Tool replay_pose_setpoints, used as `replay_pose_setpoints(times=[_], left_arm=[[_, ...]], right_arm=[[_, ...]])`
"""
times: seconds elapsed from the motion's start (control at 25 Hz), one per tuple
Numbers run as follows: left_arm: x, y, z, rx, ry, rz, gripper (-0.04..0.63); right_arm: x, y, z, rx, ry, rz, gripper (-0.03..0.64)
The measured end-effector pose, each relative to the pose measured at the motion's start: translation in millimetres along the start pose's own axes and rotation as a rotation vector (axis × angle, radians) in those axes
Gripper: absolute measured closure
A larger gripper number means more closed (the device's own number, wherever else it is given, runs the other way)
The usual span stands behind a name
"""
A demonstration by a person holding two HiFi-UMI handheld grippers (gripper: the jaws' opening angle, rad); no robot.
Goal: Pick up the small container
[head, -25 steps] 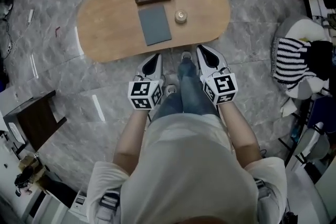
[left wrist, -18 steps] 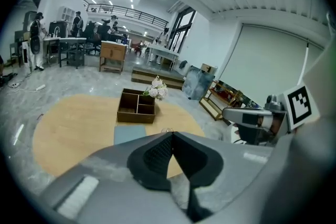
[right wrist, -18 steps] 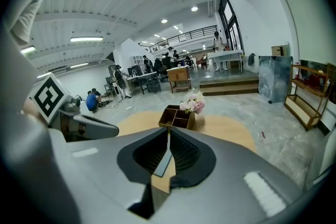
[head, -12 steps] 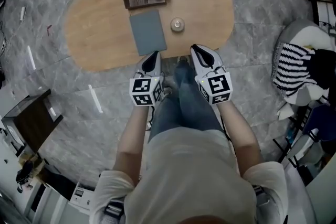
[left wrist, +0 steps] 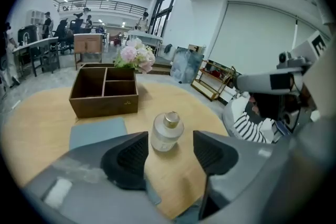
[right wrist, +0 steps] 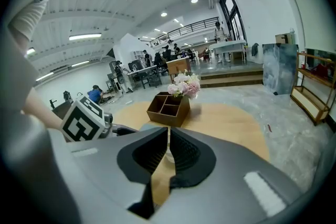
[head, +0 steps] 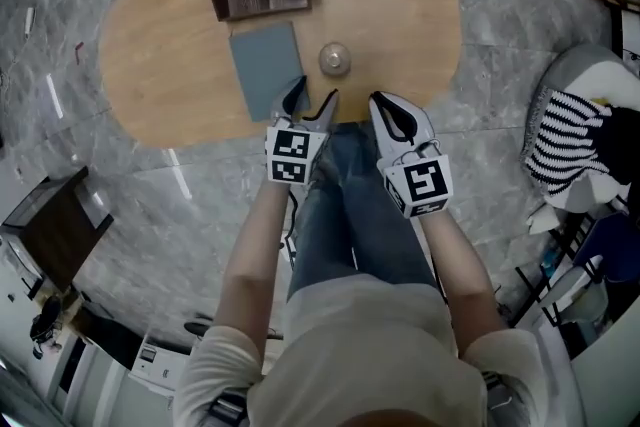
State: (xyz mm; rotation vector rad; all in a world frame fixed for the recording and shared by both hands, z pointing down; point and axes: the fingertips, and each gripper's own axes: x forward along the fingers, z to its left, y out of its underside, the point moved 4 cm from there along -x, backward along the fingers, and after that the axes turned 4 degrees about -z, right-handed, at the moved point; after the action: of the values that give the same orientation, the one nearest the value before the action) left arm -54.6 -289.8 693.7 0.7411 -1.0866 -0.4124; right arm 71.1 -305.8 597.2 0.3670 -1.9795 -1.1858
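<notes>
1. Forearms stretched forward from the person's body, and both grippers were held side by side at the near edge of the table.
2. The left gripper pointed at the small container. Its jaws were opening, with nothing pressed between the pads.
3. The right gripper, just right of the left one, had its jaws closed together and empty.
4. The hands were hidden under the marker cubes. In the right gripper view the closed jaws covered nearly all of the container.
5. The container stood upright just ahead of the left gripper's tips, in line with the gap between them and untouched.
6. It was a small, round, frosted, pale bottle with a gold-coloured cap. Its contents could not be made out.
</notes>
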Motion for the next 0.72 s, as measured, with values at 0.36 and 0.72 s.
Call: replay_pose_setpoints(times=[0.36,0.72], left_arm=[[52,17,9,0.034,-0.045,-0.020,0.244],[93,12,9,0.111,-0.058,-0.040,0.220]], right_arm=[[21,22,-23,0.024,-0.016,-0.004,0.615],[27,42,-28,0.029,-0.030,0.011,0.617]])
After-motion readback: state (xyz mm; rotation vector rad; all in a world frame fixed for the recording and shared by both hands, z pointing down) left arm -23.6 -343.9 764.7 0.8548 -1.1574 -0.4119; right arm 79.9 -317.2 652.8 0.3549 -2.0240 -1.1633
